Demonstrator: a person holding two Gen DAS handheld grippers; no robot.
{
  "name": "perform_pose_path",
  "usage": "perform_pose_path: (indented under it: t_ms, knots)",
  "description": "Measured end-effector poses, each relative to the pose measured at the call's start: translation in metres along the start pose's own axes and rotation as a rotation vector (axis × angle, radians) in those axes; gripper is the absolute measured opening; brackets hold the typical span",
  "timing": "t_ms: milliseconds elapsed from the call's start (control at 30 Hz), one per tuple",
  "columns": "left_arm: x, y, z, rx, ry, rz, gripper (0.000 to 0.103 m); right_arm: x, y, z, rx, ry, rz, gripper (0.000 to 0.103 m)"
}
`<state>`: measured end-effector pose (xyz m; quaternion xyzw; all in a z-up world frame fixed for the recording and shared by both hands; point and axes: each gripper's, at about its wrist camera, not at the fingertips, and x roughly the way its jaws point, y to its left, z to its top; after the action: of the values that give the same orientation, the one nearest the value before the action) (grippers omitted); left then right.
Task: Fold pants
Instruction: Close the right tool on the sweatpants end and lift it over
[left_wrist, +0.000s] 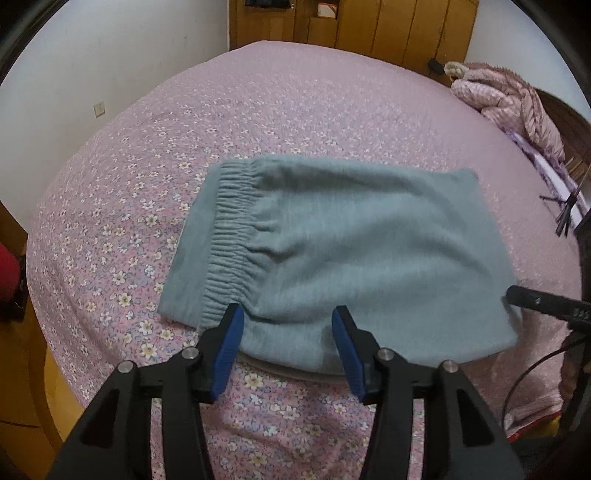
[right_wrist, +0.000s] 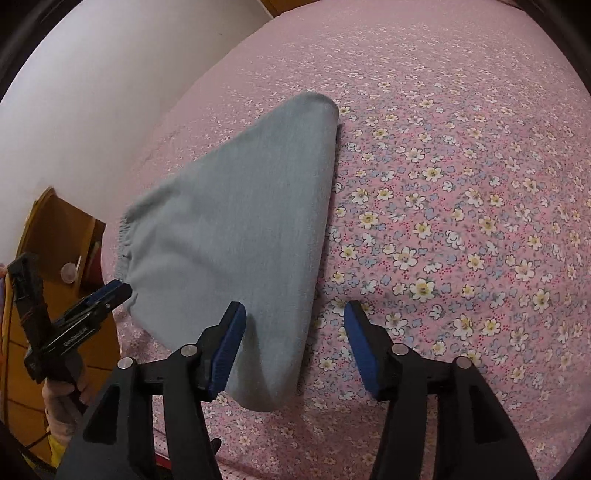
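Grey-green pants (left_wrist: 332, 251) lie folded into a compact rectangle on the pink floral bedspread (left_wrist: 147, 147). Their elastic waistband (left_wrist: 232, 240) lies on top at the left. My left gripper (left_wrist: 286, 317) is open and empty, its blue pads just above the near edge of the pants. In the right wrist view the pants (right_wrist: 236, 221) lie to the left, their fold edge on the right. My right gripper (right_wrist: 293, 314) is open and empty over the near right corner of the pants. The right gripper's tip (left_wrist: 535, 301) shows in the left wrist view, and the left gripper (right_wrist: 92, 306) in the right wrist view.
A pink quilted bundle (left_wrist: 513, 103) lies at the far right of the bed. A wooden wardrobe (left_wrist: 351, 26) stands behind the bed and a white wall (left_wrist: 110, 55) at the left. A wooden cabinet (right_wrist: 55, 240) stands beside the bed.
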<state>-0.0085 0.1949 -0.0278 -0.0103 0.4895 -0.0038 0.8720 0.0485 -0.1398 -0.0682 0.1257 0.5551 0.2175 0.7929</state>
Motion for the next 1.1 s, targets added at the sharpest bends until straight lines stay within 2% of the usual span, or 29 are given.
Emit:
perform_pose_path:
  t_ms: [167,300,400,633,667,733,767,900,1100]
  knots:
    - [0.006,-0.014,0.0,0.051,0.004,0.031,0.055,-0.002,-0.012,-0.003,0.049,-0.022,0.04,0.057]
    - [0.005,-0.016,0.001,0.041,0.004,0.02,0.056,-0.005,-0.017,-0.003,0.052,-0.025,0.062,0.058]
    - [0.0,-0.016,-0.003,0.028,-0.007,-0.007,0.056,-0.007,-0.023,0.002,0.074,-0.031,0.096,0.068]
    - [0.013,-0.017,-0.001,0.03,0.016,-0.007,0.057,-0.011,-0.018,-0.001,0.072,-0.075,0.093,0.07]
    - [0.015,-0.019,-0.002,0.028,0.018,-0.004,0.057,-0.012,-0.018,-0.002,0.076,-0.082,0.096,0.066]
    - [0.015,-0.021,-0.003,0.034,0.012,0.001,0.058,-0.01,-0.018,-0.002,0.085,-0.075,0.117,0.044]
    - [0.016,-0.022,-0.002,0.039,0.013,0.004,0.058,-0.008,-0.017,-0.002,0.092,-0.063,0.119,0.029]
    - [0.015,-0.026,-0.001,0.039,0.013,0.002,0.058,-0.013,-0.011,-0.002,0.088,-0.08,0.112,0.015]
    - [0.009,-0.018,-0.006,0.037,0.014,-0.003,0.058,-0.037,0.019,0.007,-0.035,-0.135,0.101,0.013]
